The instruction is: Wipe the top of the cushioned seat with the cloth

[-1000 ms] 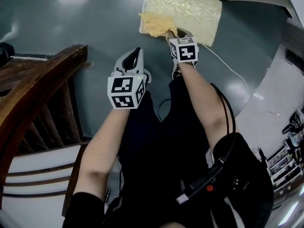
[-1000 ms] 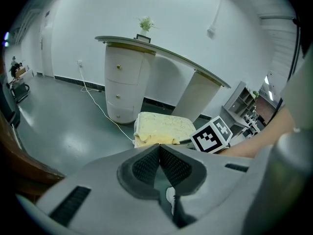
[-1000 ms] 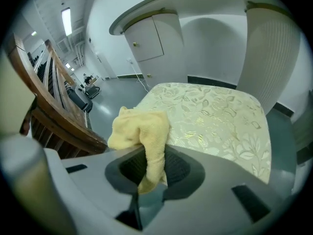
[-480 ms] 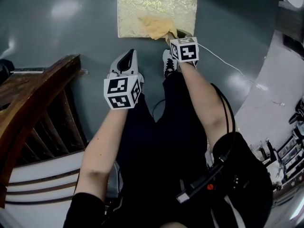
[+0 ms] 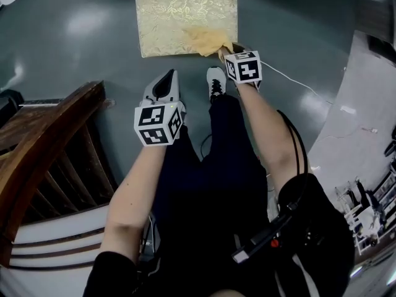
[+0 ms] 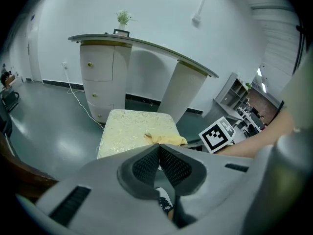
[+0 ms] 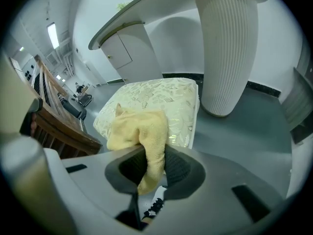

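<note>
The right gripper (image 7: 155, 163) has its fingers clenched on the yellow cloth (image 7: 139, 129), which rests at the near edge of the cushioned seat (image 5: 176, 14). The left gripper (image 6: 159, 151) hangs apart from the seat, its fingers pressed together on nothing.

Cushioned seat (image 5: 179, 17) on the floor (image 5: 80, 54), ahead of the person. Cloth (image 5: 210, 41) lies on the seat's near right edge and runs back between the jaws of the right gripper (image 5: 223, 52). Left gripper (image 5: 167, 79), jaws together, sits nearer and to the left, clear of the seat. A shoe (image 5: 215, 82) lies between the grippers. Wooden furniture (image 5: 49, 141), possibly a chair, stands far left. A counter (image 6: 142, 48) stands behind the seat.
</note>
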### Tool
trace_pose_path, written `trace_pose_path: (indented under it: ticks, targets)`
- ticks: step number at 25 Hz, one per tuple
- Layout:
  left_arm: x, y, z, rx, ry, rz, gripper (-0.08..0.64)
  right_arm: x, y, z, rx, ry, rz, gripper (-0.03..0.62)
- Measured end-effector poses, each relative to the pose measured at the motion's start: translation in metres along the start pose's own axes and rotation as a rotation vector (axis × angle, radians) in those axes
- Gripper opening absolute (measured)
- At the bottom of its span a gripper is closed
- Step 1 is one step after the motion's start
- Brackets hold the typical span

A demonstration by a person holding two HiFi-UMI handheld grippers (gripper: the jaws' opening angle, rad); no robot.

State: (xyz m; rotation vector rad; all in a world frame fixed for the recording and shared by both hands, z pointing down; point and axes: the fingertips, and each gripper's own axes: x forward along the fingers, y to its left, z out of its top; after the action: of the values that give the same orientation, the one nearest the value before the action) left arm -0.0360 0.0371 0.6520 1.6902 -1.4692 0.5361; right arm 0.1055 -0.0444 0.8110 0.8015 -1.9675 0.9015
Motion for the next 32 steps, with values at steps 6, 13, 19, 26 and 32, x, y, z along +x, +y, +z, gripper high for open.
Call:
trace_pose_path:
  ticks: [6,13,19,26,32]
  targets:
    - [-0.002,-0.01,0.006,0.015,-0.013,0.01,0.005,-0.015,-0.037,-0.018,0.11,0.045,-0.088,0.078]
    - [-0.03,-0.019,0.042,0.078,-0.056,-0.022,0.005,-0.069,-0.043,-0.008,0.087,0.013,-0.138,0.078]
    - [-0.067,-0.032,0.079,0.133,-0.092,-0.078,0.005,-0.146,-0.021,0.034,0.089,-0.106,-0.143,0.081]
    - [-0.12,-0.034,0.117,0.165,-0.153,-0.115,0.005,-0.223,0.018,0.074,0.109,-0.215,-0.134,0.081]
    - [-0.161,-0.038,0.159,0.212,-0.234,-0.179,0.005,-0.29,0.045,0.115,0.077,-0.32,-0.107,0.081]
